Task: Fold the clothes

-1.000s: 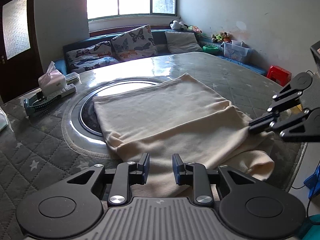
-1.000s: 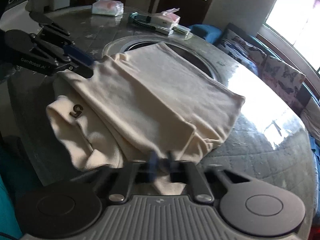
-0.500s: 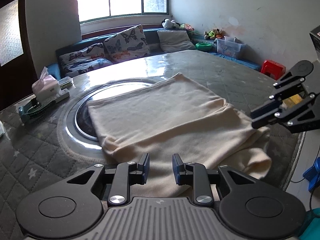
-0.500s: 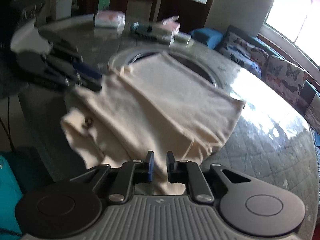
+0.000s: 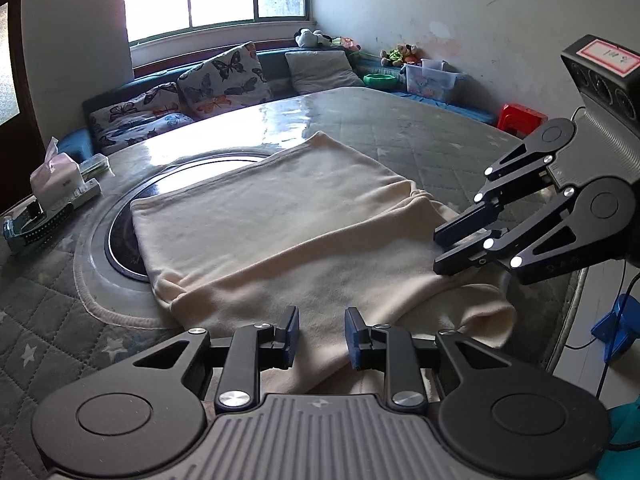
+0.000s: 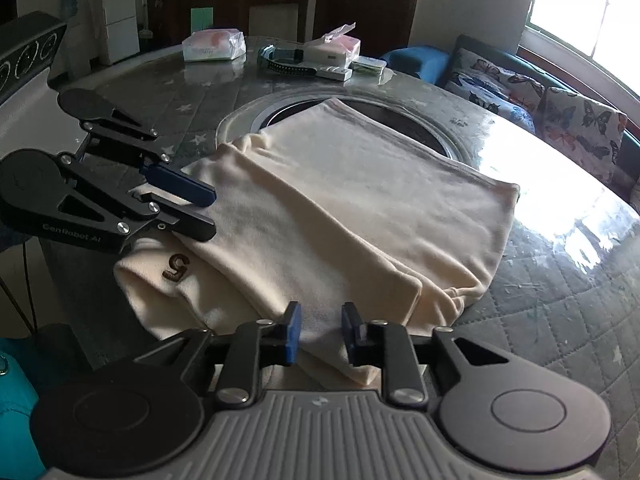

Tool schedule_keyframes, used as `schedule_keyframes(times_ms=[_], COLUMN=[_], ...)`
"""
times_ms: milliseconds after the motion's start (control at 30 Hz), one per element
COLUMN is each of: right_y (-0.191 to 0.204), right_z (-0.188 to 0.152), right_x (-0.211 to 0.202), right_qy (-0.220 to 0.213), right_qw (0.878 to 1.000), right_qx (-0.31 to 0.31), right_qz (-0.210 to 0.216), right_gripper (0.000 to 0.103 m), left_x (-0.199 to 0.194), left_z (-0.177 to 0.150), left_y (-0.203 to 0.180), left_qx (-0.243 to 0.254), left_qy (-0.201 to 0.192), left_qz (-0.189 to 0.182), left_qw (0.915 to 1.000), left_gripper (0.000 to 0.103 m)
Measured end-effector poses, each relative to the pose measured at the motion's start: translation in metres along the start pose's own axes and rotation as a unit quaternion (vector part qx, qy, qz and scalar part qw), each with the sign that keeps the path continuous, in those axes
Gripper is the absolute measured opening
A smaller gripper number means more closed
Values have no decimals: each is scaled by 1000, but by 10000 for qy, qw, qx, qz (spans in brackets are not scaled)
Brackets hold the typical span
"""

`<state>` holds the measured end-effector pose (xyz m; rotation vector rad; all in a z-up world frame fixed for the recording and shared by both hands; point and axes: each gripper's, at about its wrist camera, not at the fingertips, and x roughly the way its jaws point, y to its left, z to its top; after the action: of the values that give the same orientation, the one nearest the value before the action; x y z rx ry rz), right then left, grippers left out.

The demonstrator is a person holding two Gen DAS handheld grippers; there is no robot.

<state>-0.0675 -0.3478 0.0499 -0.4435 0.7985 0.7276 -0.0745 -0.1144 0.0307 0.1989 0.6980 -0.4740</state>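
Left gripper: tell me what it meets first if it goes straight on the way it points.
Most likely the cream garment lying folded just beyond the left gripper, whose fingers point down at it; depth is unclear.

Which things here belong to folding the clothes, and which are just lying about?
Job:
cream garment
left gripper, not gripping
right gripper, jaws opening, cloth between them unpinched

Lying about:
tissue box
tissue pack
butterfly cushions
red stool

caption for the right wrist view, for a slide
Right gripper opening over the folded cream garment on the quilted table, left gripper alongside.
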Motion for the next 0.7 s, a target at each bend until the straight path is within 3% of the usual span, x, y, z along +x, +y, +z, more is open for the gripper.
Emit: schedule_keyframes(times_ms=[67, 367, 433, 567, 700], right_y=[1, 1, 0, -2, 1], right_z=[-1, -1, -2, -6, -11], right_x=[2, -18, -24, -30, -34], right_qy=[11, -196, -233, -250, -231], right_qw=[10000, 9997, 9995, 9994, 9993], right_qx=[-9, -10, -19, 22, -9], right_qz=[-17, -145, -188, -252, -282], right_gripper=[23, 33, 38, 38, 40], left_x=[-2, -29, -36, -47, -46], left_z=[-1, -10, -16, -30, -43], left_y=[-1, -5, -8, -17, -28], left_qx=[5, 299, 464, 891, 1281], left_qy=[-7, -136, -139, -126, -38], left_qz=[29, 74, 48, -129, -83], left_qw=[10000, 9994, 9988, 9959, 9917], left_gripper=[36, 40, 40, 40, 40])
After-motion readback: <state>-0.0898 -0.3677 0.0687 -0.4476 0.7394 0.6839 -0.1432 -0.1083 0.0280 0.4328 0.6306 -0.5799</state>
